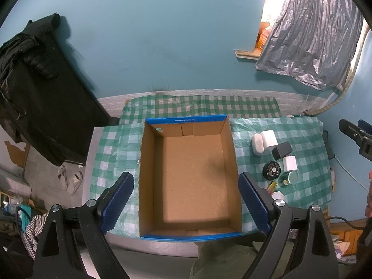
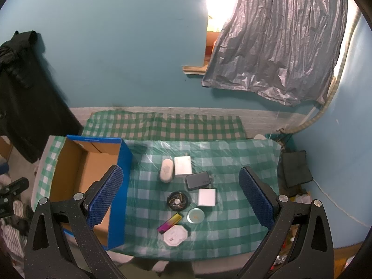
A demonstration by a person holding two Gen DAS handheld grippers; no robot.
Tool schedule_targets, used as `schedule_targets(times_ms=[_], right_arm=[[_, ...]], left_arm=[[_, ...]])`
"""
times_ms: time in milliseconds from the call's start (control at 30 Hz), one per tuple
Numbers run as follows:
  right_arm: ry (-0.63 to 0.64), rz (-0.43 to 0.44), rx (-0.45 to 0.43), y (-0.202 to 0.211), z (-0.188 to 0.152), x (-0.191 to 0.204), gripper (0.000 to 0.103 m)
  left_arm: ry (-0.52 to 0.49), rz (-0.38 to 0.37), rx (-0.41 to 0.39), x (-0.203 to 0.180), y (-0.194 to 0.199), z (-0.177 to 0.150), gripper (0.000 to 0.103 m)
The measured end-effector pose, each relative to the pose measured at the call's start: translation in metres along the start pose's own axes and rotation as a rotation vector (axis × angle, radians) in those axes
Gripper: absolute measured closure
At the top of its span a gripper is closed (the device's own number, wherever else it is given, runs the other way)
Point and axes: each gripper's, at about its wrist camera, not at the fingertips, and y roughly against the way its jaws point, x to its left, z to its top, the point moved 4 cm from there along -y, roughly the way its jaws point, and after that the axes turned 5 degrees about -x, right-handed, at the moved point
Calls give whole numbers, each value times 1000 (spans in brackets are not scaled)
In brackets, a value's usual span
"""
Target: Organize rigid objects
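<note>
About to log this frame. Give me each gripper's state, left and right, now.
Left gripper: open, holding nothing, hanging over the cardboard box.
Right gripper: open, holding nothing, above the small items on the checkered cloth.

Green/white check cloth (image 2: 232, 162); box (image 1: 190, 176) brown w/ blue rim, at 9 o'clock of black charger (image 2: 198, 181)

From my remote seat, the open brown cardboard box with blue outer walls (image 1: 190, 176) looked matt and fibrous inside. The green-checked tablecloth under clear plastic film (image 2: 232, 162) shone glossy. The blue gripper pads (image 2: 105, 195) were rough, knurled rubber; the crinkled grey curtain sheet (image 2: 274, 46) looked papery.
</note>
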Motion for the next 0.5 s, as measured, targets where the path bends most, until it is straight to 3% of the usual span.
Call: schedule_targets(times_ms=[500], right_arm=[[-14, 36, 18, -5, -6, 2, 3]], left_arm=[[0, 10, 15, 3, -4, -1, 11]])
